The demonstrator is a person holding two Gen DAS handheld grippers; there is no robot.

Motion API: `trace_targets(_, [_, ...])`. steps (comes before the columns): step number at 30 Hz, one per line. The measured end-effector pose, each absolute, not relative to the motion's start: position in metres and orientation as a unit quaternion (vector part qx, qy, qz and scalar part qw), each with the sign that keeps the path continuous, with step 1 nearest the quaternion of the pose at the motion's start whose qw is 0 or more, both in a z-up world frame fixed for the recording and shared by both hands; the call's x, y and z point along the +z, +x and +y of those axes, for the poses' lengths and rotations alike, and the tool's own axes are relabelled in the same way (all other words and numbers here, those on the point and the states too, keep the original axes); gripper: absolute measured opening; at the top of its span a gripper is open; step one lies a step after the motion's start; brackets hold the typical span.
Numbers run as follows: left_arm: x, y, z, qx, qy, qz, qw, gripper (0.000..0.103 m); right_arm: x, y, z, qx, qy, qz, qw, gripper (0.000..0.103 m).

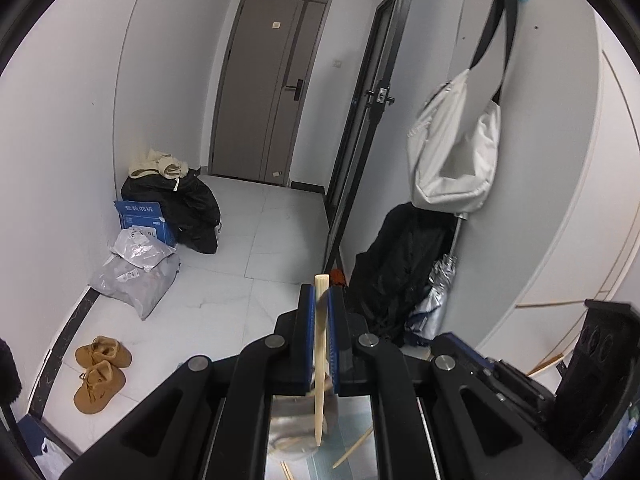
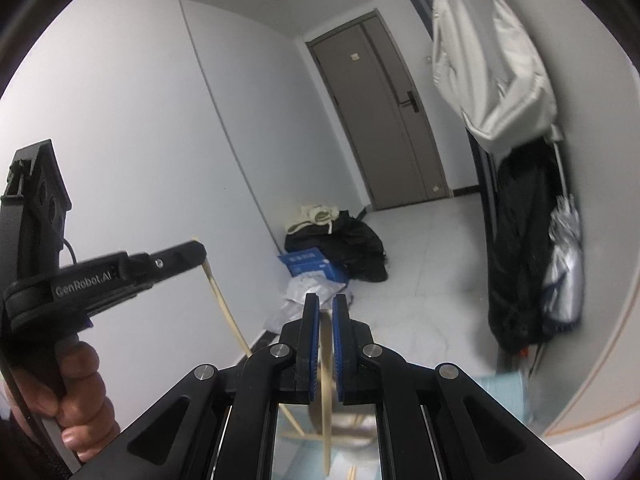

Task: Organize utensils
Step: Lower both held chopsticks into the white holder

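My left gripper (image 1: 320, 300) is shut on a pale wooden chopstick (image 1: 320, 360) that stands nearly upright between the blue pads, its point down over a grey container (image 1: 288, 432). My right gripper (image 2: 326, 308) is shut on another wooden chopstick (image 2: 327, 380), held upright and blurred. The left gripper (image 2: 200, 256) also shows at the left of the right wrist view, held by a hand, with its chopstick (image 2: 224, 304) hanging down. Loose chopsticks (image 1: 354, 448) lie on the light blue surface below.
A hallway lies ahead with a grey door (image 1: 264, 92), white tiled floor, black clothes pile and blue box (image 1: 140, 216), grey parcels (image 1: 136, 272) and brown shoes (image 1: 100, 376). A white bag (image 1: 452, 152), black coat and folded umbrella (image 1: 436, 292) hang at the right wall.
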State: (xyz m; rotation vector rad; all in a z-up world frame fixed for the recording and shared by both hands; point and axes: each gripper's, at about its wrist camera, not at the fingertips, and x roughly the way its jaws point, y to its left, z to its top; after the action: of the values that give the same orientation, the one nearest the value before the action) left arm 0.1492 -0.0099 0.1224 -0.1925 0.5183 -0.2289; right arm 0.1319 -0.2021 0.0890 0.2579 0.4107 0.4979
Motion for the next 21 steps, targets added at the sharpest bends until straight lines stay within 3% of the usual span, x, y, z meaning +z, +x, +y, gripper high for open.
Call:
trace_targets(11, [0.104,0.203,-0.001,-0.107,-0.069,0.255,0.958,0.002,0.111,0.201,-0.182,0.239,0.123,0.146,0.952,0.006])
trace_targets(21, [0.074,0.219,-0.001,-0.127,-0.06,0.271,0.952,0.002,0.071,0.23,-0.166,0.241,0.118,0.168,0.948,0.006])
